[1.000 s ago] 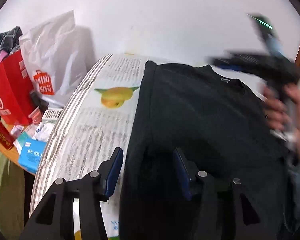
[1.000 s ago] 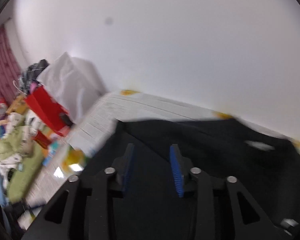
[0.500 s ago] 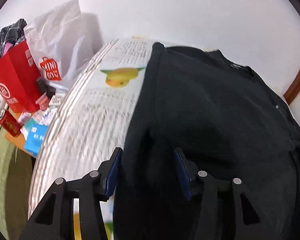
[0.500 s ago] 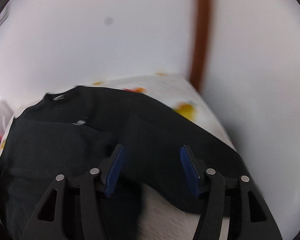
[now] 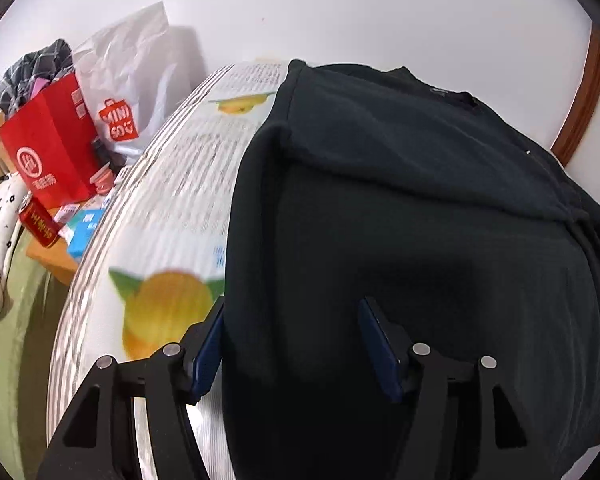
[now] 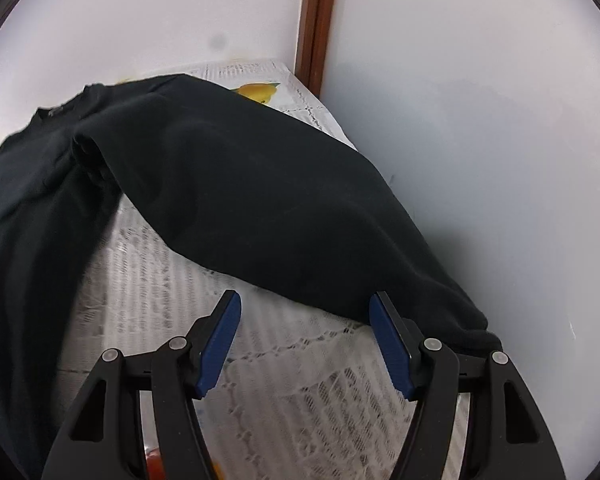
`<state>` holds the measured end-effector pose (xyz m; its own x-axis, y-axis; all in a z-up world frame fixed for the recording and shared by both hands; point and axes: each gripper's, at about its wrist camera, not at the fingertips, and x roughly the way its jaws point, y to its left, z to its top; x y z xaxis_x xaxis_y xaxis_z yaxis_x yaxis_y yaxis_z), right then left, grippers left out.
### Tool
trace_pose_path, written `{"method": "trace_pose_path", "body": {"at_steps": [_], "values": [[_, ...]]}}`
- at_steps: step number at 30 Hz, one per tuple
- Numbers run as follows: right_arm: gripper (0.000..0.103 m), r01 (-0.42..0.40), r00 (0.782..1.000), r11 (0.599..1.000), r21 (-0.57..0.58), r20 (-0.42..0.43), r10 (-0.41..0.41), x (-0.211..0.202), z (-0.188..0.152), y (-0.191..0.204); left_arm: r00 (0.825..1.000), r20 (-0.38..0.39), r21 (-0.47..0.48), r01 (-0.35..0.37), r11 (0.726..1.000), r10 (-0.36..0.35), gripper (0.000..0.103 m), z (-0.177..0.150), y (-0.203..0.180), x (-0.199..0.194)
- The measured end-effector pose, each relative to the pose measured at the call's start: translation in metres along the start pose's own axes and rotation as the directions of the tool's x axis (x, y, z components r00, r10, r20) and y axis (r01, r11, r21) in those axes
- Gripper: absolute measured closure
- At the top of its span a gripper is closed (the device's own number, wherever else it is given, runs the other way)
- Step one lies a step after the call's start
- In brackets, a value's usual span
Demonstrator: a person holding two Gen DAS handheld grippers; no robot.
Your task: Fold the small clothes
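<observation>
At nine o'clock of the left wrist view a red bag [image 5: 48,148] and a white bag [image 5: 136,80] stand beside the lemon-print tablecloth [image 5: 168,216]. The black sweater [image 5: 400,220] fills the centre to three o'clock, where the left gripper [image 5: 296,344] is opening, its jaws apart over the cloth's left edge. The right gripper [image 6: 304,344] is opening over bare tablecloth at six o'clock, its right pad [image 6: 388,344] beside the sleeve [image 6: 260,200].

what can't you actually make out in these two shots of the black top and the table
- Black top, left wrist view: its near hem is cut off by the bottom edge and the left gripper.
- Sleeve cuff, right wrist view: hidden behind the right gripper.
- Tablecloth print, left wrist view: smeared by motion blur.
- Boxes beside the red bag: too small.
</observation>
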<state>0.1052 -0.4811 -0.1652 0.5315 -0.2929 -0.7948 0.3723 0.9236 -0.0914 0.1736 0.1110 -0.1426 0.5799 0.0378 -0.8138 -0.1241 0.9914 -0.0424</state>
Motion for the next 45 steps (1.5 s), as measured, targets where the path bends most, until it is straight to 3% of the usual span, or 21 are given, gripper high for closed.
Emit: {"method": "trace_pose_path", "body": {"at_steps": [4, 8, 9, 10, 11, 14, 18, 22, 27, 32, 34, 39, 43, 45], "values": [[0.033, -0.002, 0.999, 0.998, -0.056, 0.035, 0.004, 0.015, 0.011, 0.008, 1.0, 0.018, 0.006, -0.003, 1.0, 0.003, 0.038, -0.007, 0.001, -0.001], [0.037, -0.02, 0.999, 1.0, -0.024, 0.036, 0.021, 0.027, 0.02, 0.011, 1.0, 0.023, -0.006, -0.007, 1.0, 0.007, 0.036, -0.008, 0.002, 0.001], [0.054, -0.03, 0.999, 0.999, -0.014, 0.04, 0.03, 0.029, 0.023, 0.012, 1.0, 0.027, -0.007, -0.011, 1.0, 0.011, 0.034, -0.009, 0.003, 0.001], [0.082, -0.048, 0.998, 0.999, -0.012, 0.045, 0.049, 0.033, 0.026, 0.014, 0.999, 0.029, -0.007, -0.013, 1.0, 0.014, 0.034, -0.01, 0.003, 0.001], [0.091, -0.052, 0.998, 0.999, -0.016, 0.044, 0.053, 0.033, 0.025, 0.016, 0.999, 0.03, -0.008, -0.016, 1.0, 0.016, 0.034, -0.01, 0.003, 0.001], [0.095, -0.017, 0.999, 1.0, -0.009, 0.049, 0.017, 0.033, 0.035, 0.016, 0.999, 0.025, -0.014, -0.024, 1.0, 0.024, 0.034, -0.01, 0.007, -0.001], [0.095, -0.014, 0.986, 0.994, 0.113, 0.166, -0.005, -0.011, 0.066, -0.003, 0.999, 0.029, -0.004, -0.04, 0.999, 0.04, 0.032, -0.01, 0.013, 0.0], [0.095, -0.106, 0.959, 0.985, 0.134, 0.275, 0.066, -0.059, 0.099, 0.004, 0.998, 0.041, 0.006, -0.041, 0.999, 0.041, 0.029, -0.01, 0.013, 0.002], [0.095, -0.226, 0.902, 0.974, 0.008, 0.379, 0.206, -0.121, 0.135, 0.082, 0.998, 0.052, 0.005, -0.035, 0.999, 0.035, 0.028, -0.009, 0.014, 0.003], [0.095, -0.347, 0.848, 0.929, -0.133, 0.378, 0.371, -0.143, 0.144, 0.181, 0.998, 0.054, 0.006, -0.034, 0.999, 0.034, 0.026, -0.01, 0.014, 0.004], [0.095, -0.38, 0.839, 0.908, -0.179, 0.346, 0.42, -0.137, 0.144, 0.226, 0.998, 0.053, 0.004, -0.034, 0.999, 0.034, 0.025, -0.01, 0.014, 0.004], [0.094, -0.394, 0.848, 0.883, -0.256, 0.27, 0.457, -0.109, 0.128, 0.309, 0.998, 0.05, -0.002, -0.034, 0.999, 0.034, 0.022, -0.01, 0.015, 0.004], [0.091, -0.352, 0.893, 0.89, -0.292, 0.18, 0.412, -0.063, 0.111, 0.354, 0.998, 0.048, -0.004, -0.032, 0.999, 0.032, 0.02, -0.01, 0.016, 0.004], [0.088, -0.337, 0.919, 0.889, -0.311, 0.094, 0.382, -0.035, 0.102, 0.364, 0.998, 0.047, -0.004, -0.03, 1.0, 0.031, 0.019, -0.01, 0.016, 0.004]]}}
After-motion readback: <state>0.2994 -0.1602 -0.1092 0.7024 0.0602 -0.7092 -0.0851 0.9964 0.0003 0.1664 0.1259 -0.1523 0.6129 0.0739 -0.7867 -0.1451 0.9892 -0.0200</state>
